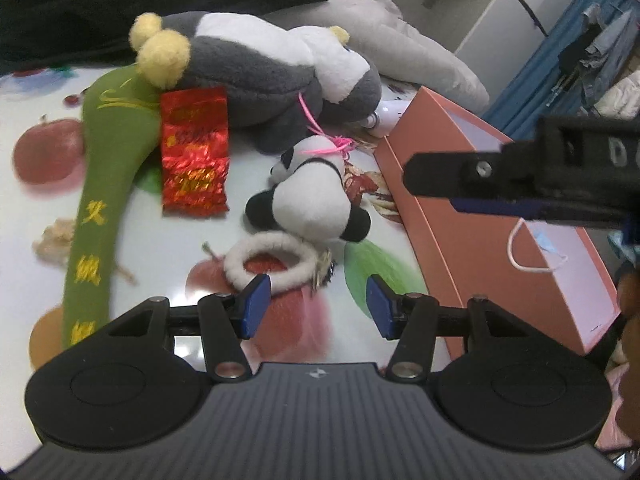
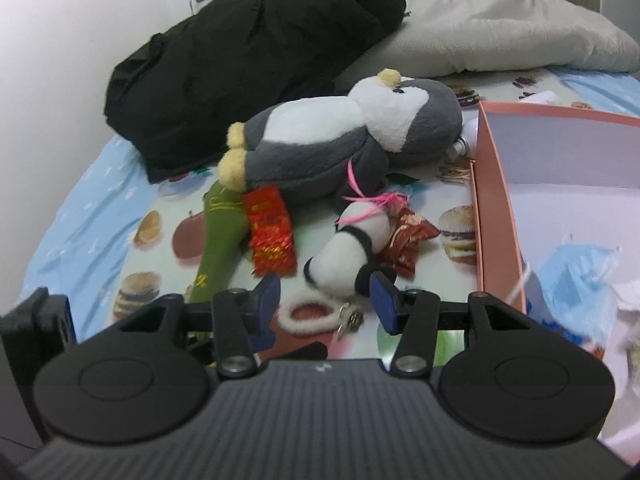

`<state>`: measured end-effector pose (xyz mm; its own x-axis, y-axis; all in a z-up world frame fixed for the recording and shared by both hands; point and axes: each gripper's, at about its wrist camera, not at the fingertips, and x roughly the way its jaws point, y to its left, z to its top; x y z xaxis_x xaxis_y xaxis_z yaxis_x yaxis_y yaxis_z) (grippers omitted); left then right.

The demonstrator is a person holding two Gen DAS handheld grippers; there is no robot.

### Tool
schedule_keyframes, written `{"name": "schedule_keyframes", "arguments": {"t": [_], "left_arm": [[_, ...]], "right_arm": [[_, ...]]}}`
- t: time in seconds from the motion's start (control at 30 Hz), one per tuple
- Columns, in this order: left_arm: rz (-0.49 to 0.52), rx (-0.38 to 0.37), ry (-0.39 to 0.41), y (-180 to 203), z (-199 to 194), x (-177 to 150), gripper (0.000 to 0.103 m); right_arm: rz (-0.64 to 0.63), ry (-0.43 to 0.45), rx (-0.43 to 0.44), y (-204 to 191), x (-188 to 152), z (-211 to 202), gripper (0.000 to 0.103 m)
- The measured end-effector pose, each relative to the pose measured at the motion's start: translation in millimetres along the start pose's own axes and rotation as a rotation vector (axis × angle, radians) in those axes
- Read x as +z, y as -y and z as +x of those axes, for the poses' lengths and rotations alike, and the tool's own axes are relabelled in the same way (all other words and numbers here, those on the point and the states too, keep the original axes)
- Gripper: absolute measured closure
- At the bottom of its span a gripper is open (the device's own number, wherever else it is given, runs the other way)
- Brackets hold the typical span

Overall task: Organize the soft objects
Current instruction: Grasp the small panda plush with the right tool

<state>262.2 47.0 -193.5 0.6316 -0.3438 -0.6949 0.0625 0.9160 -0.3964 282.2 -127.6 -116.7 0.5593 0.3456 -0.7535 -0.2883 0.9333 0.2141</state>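
Black fabric, a bulky padded garment (image 2: 256, 52), is piled at the far side of the surface; in the left wrist view only its lower edge is seen, cut off by the frame. A grey cushion (image 2: 500, 28) is laid beside it, partly hidden behind the toys. A printed sheet (image 2: 100, 200) with fruit and burger pictures is spread under everything. A salmon-pink box (image 1: 460, 216) is placed at the right, its far end out of frame; a blue face mask (image 2: 576, 276) is seen inside it, blurred.

A grey-and-white plush penguin (image 2: 344, 136) is laid on its side in the middle. A green fabric pouch (image 1: 108, 184) with yellow characters is positioned at its feet, the lower end hidden behind the gripper body. A red foil packet (image 1: 195, 152) rests against the pouch; its print cannot be read. A small plush panda (image 1: 308, 196) lies just in front of the penguin, tied with a pink cord. A white fluffy hair tie (image 1: 272, 260) lies just below the panda.

The left gripper (image 1: 318, 304) is held released above the sheet, nothing between its blue pads. The right gripper (image 2: 326, 300) is likewise held apart and empty, just over the hair tie.
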Motion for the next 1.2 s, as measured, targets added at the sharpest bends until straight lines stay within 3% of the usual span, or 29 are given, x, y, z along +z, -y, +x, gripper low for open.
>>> {"name": "schedule_keyframes", "arguments": {"t": [0.3,0.4,0.5,0.67,0.8,0.9,1.0,1.2], "left_arm": [[0.033,-0.051,-0.054,-11,42,11,0.045],[0.023,-0.064,-0.067,-13,51,11,0.045],[-0.018,-0.106,-0.075,-18,57,14,0.045],[-0.05,-0.089,-0.084,-24,63,18,0.069],[-0.125,-0.146,-0.109,-32,65,16,0.078],[-0.116,-0.137,-0.107,-26,61,13,0.081],[-0.13,-0.114,-0.109,-26,54,10,0.097],[-0.146,-0.068,-0.103,-27,29,-2,0.099]], "right_arm": [[0.046,-0.084,0.01,13,21,57,0.05],[0.047,-0.109,0.006,15,25,77,0.035],[0.054,-0.129,0.01,17,26,92,0.035],[0.099,-0.176,0.028,24,22,116,0.035],[0.125,-0.204,0.043,29,15,127,0.038],[0.114,-0.209,0.056,28,13,125,0.044],[0.104,-0.197,0.077,26,13,113,0.045],[0.085,-0.18,0.074,22,7,86,0.045]]}}
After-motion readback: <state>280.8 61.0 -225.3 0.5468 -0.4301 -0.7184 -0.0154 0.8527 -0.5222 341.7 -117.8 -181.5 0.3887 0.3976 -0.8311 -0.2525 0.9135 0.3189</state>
